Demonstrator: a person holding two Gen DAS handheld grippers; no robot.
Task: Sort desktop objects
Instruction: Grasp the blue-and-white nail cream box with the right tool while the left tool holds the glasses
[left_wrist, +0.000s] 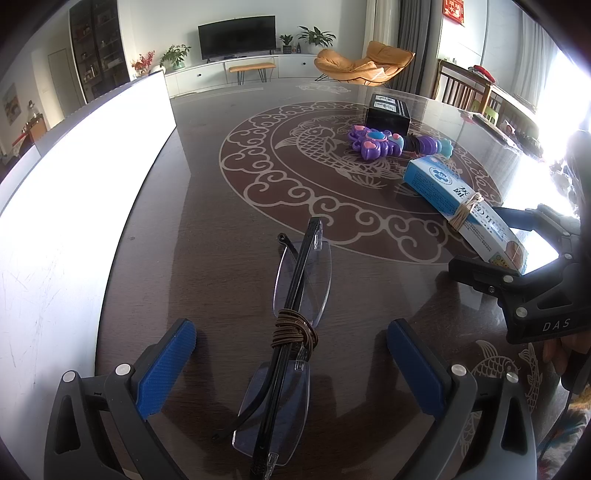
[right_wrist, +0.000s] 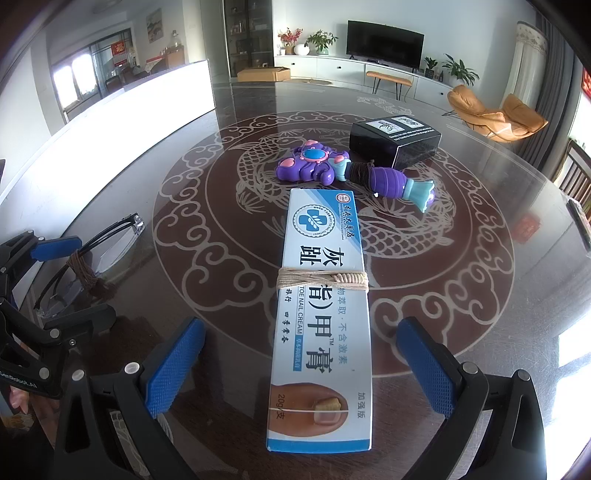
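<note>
The left hand-held gripper (left_wrist: 291, 363), jaws wide, straddles light, fragile glasses (left_wrist: 291, 332) best pinched at their cord-wrapped middle, while the right hand-held gripper (right_wrist: 301, 365), equally wide, straddles a light, stiff cream box (right_wrist: 323, 314) on the desk (left_wrist: 221, 206).

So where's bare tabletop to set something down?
Free: the dark strip between the white board and folded glasses, and beyond the black box. Crowded: table centre, where purple toy, black box and nail-cream box cluster.

Home living rm: flat TV (left_wrist: 236, 36) on low white cabinet (left_wrist: 221, 72), orange lounge chair (left_wrist: 364, 62), potted plants (right_wrist: 322, 40), display shelves (left_wrist: 98, 48), curtains; dark fish-pattern surface (left_wrist: 221, 206) up front.
</note>
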